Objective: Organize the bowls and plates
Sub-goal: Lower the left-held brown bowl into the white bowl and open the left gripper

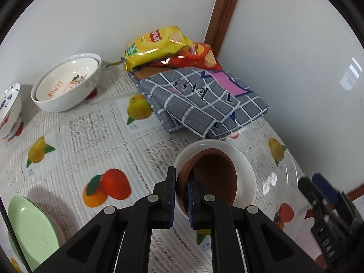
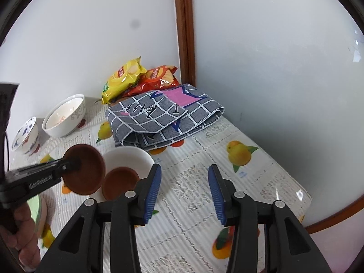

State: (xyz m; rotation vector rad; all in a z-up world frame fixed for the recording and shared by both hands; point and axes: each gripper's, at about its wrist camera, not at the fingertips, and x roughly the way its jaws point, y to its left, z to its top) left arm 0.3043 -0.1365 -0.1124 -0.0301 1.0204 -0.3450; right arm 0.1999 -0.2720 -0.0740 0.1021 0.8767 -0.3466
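Setting: white walls meet at a brown wooden post [image 2: 184, 29] behind a worktop [image 2: 227, 182] covered by a lace-patterned cloth printed with fruit.
Left gripper [image 1: 181, 195]: pinched on the rim of a brown bowl [image 1: 211, 173], one finger inside and one outside; the bowl is lifted and tilted on edge.
White dish [image 2: 129, 159]: sits on the worktop in front of the folded towel, with a second brown bowl [image 2: 120, 182] lying in it; the held bowl hangs just above and to its left.
Right gripper [image 2: 184, 193]: fingers spread wide with nothing between them, over bare cloth to the right of the dish.
Lemon bowls [image 1: 66, 84]: two white bowls nested near the back wall.
Blue-patterned bowl [image 1: 9, 111]: left of the nested pair.
Green plate [image 1: 31, 229]: at the near left edge.
Grey checked towel [image 2: 163, 118]: folded at the back corner, with a yellow chip bag [image 2: 124, 77] and a red chip bag [image 2: 159, 77] behind it.
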